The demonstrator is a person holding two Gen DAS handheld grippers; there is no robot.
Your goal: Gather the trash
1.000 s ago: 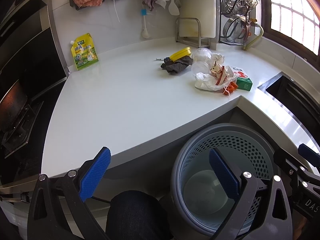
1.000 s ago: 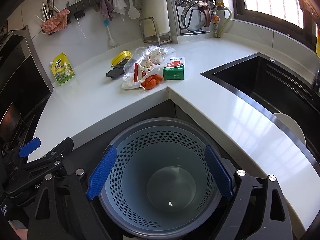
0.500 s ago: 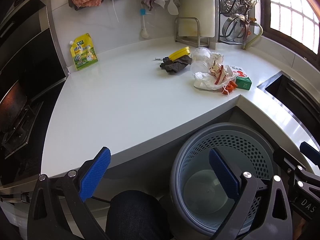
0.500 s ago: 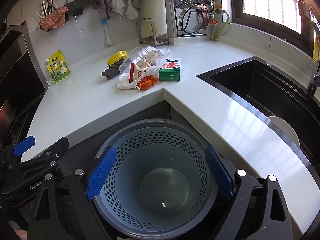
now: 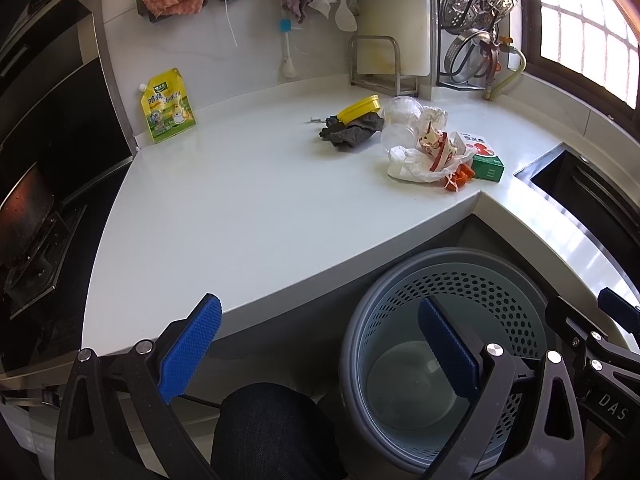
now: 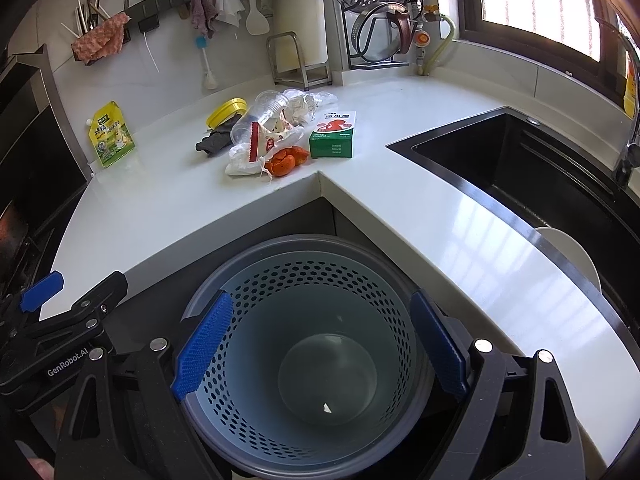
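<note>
One scrap (image 6: 327, 408), right view only.

bright daylight pours in from the window (image 6: 536, 4) at upper right, blown out to white. the white countertop (image 6: 460, 216) carries a soft glare beside the dark sink (image 6: 520, 160). both views are sharp, with strong fisheye bending and dark vignetted corners.

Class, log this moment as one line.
left gripper: open | right gripper: open | perforated grey bin: nearly empty | trash pile: on white counter
</note>
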